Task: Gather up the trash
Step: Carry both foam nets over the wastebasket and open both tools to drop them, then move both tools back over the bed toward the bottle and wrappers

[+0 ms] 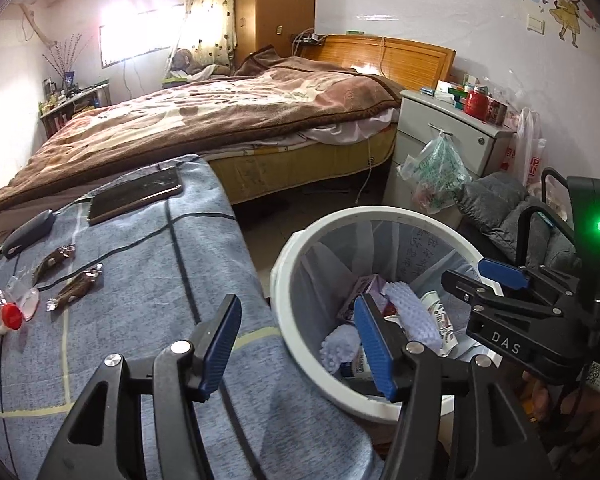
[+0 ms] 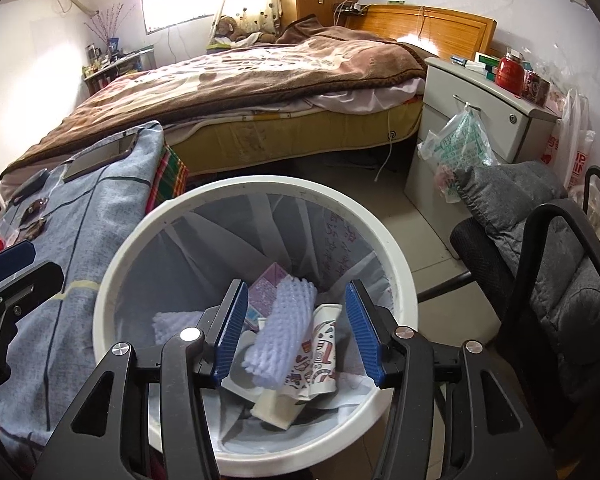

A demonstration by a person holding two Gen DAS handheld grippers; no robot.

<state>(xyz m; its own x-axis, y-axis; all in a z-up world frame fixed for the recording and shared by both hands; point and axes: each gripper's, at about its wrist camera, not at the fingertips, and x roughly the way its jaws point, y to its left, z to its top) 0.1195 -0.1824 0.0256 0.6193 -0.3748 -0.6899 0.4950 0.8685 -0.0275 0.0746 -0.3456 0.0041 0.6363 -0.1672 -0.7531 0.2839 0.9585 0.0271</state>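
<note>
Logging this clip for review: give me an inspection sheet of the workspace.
Surface: blue checked cloth, table under it.
Job's things: crushed bottle, two brown wrappers on cloth; white bin holds foam netting, carton, wrappers.
Clutter: phone, dark case.
Grippers: left gripper open, empty; right gripper open, empty, over bin.
Cables: white cord below bed.
Surroundings: bed, nightstand, grey chair.

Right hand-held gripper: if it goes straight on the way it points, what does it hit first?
Most likely the pale lavender foam netting sleeve lying on top of the trash in the white round plastic bin. The right hand-held gripper is open and empty above the bin mouth; depth is unclear, so contact distance cannot be judged.
</note>
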